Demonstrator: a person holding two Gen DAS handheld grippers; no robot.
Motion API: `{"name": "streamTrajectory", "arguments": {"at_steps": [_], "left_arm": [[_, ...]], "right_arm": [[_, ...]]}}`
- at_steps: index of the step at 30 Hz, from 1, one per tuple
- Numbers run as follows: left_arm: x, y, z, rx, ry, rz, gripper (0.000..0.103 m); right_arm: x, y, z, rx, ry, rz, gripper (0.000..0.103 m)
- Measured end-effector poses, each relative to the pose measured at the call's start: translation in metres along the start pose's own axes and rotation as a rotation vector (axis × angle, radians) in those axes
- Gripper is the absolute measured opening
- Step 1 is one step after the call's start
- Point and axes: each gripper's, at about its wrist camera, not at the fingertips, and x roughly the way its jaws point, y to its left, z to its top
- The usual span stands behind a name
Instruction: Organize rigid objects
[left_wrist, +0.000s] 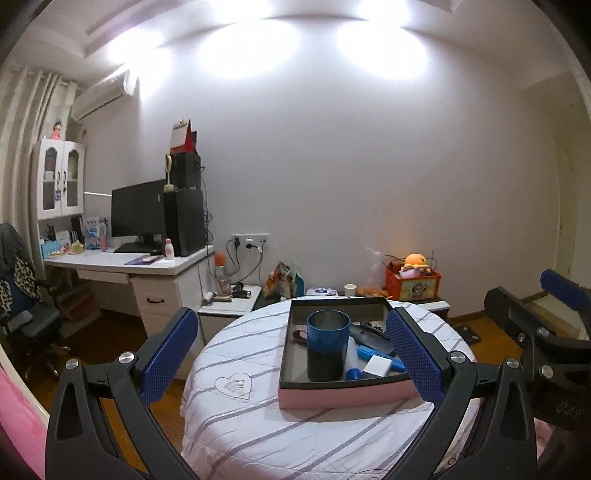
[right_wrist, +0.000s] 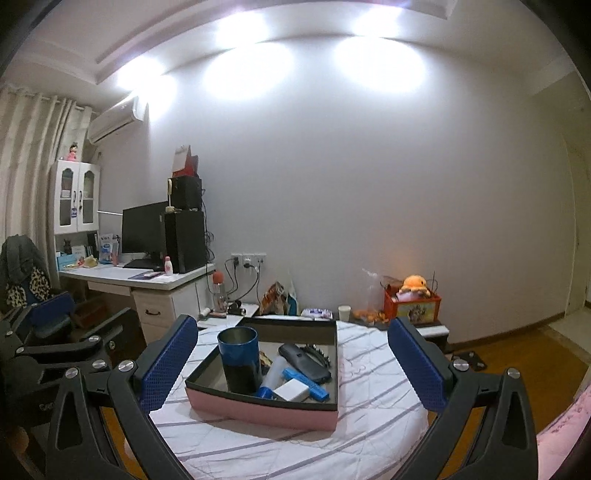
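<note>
The left gripper has its blue-padded fingers spread wide apart with nothing between them but air; they hang above the near edge of a round counter covered in a white cloth with grey stripes. The right gripper is likewise released, its fingers parted and empty, and it shows at the right edge of the left wrist view.

Just ahead of both pairs of fingers, framed between them, sits a shallow tray with a pink outer wall and a dark inside. In it, nearest the left gripper's left finger, a blue cup with a black lower half stands upright. Beside the cup, toward the right finger, lie a white block, a blue bar-shaped piece, a pale bottle with a blue cap lying on its side, and a dark oblong thing further back; these touch or overlap, and their exact kinds are hard to tell.

Beyond the counter, a low shelf against the wall carries a paper cup, a red box with an orange plush toy on it, and snack bags. Far off past the left finger stands a white desk with a black monitor.
</note>
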Motion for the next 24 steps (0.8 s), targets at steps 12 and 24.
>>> {"name": "streamTrajectory", "arguments": {"at_steps": [12, 24], "left_arm": [[-0.005, 0.002, -0.009, 0.005, 0.022, 0.046, 0.103], [-0.006, 0.006, -0.01, -0.019, 0.01, -0.006, 0.103]], "right_arm": [[-0.004, 0.009, -0.007, -0.03, -0.005, 0.02, 0.103], [-0.01, 0.014, -0.009, -0.062, -0.021, 0.007, 0.103]]}}
